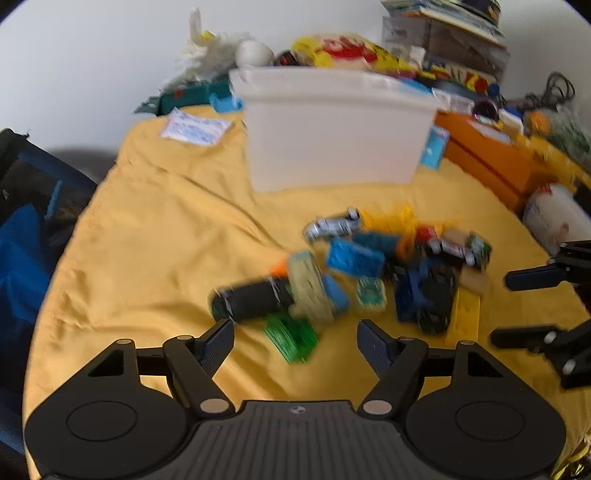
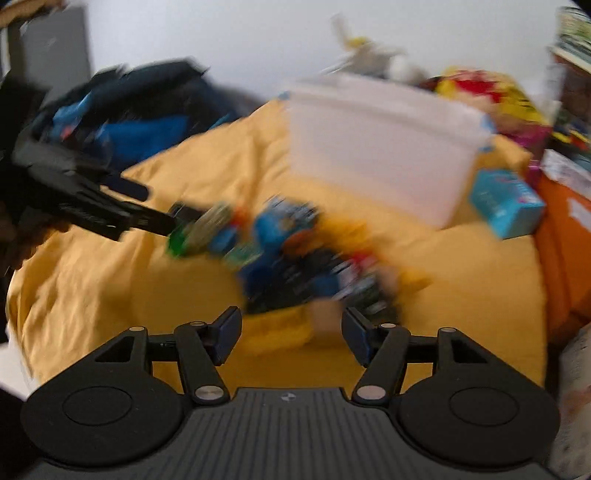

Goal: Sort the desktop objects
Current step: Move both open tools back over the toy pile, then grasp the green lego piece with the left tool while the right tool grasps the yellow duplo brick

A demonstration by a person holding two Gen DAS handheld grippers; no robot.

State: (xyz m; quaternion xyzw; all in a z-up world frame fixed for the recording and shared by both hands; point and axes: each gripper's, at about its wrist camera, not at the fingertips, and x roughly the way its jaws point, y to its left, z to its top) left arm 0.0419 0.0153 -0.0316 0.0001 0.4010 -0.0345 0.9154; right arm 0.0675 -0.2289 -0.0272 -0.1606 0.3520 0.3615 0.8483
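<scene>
A pile of small toys (image 1: 373,269) lies on the yellow cloth (image 1: 155,229): a black cylinder (image 1: 251,299), a green piece (image 1: 291,338), blue blocks (image 1: 354,258), a silver toy car (image 1: 332,225), a dark toy car (image 1: 432,295). A white plastic bin (image 1: 332,129) stands behind the pile. My left gripper (image 1: 295,328) is open and empty just short of the pile. My right gripper (image 2: 291,321) is open and empty at the pile's near edge (image 2: 295,251); it also shows at the right of the left wrist view (image 1: 528,306). The right wrist view is blurred.
An orange box (image 1: 487,155) and a white bottle (image 1: 554,218) stand at the right. Snack bags and stacked books (image 1: 443,33) crowd the back. A teal carton (image 2: 506,203) leans by the bin. A dark blue bag (image 2: 122,110) lies off the left edge.
</scene>
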